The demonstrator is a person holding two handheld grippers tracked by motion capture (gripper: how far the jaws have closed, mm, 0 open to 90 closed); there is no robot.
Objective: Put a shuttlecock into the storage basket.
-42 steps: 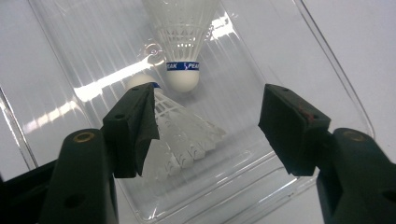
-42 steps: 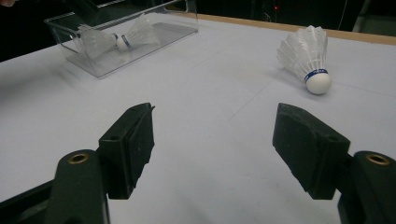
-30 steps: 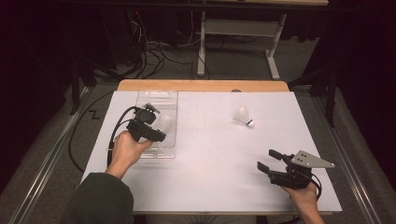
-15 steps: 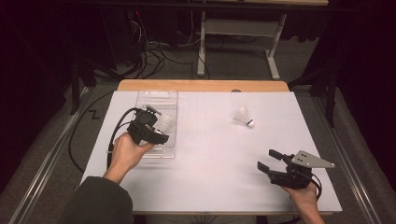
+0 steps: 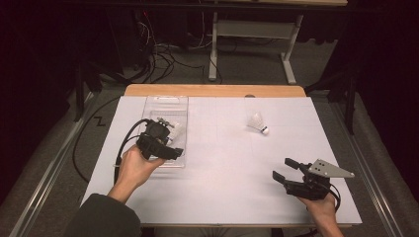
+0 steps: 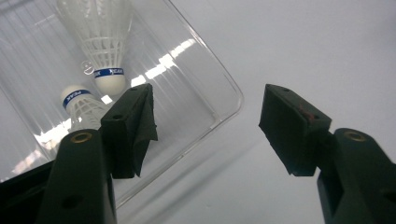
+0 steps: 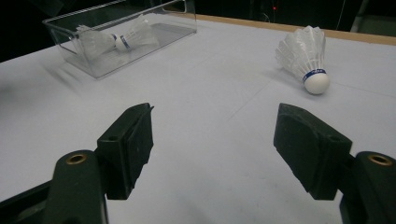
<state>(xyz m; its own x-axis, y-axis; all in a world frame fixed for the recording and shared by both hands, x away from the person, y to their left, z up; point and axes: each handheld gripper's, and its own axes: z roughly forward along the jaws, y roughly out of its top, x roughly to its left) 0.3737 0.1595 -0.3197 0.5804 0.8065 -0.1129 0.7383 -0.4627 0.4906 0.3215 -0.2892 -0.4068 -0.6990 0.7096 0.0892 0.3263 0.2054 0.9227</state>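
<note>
Shuttlecock half behind left gripper

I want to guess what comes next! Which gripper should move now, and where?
Probably the right gripper: it is open and empty, and one shuttlecock lies loose on the table ahead of it, while two others already sit in the clear box. It should reach forward toward that one.

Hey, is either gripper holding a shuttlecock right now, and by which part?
Neither. The left gripper and right gripper are open and empty; two shuttlecocks lie in the box, one on the table.
</note>
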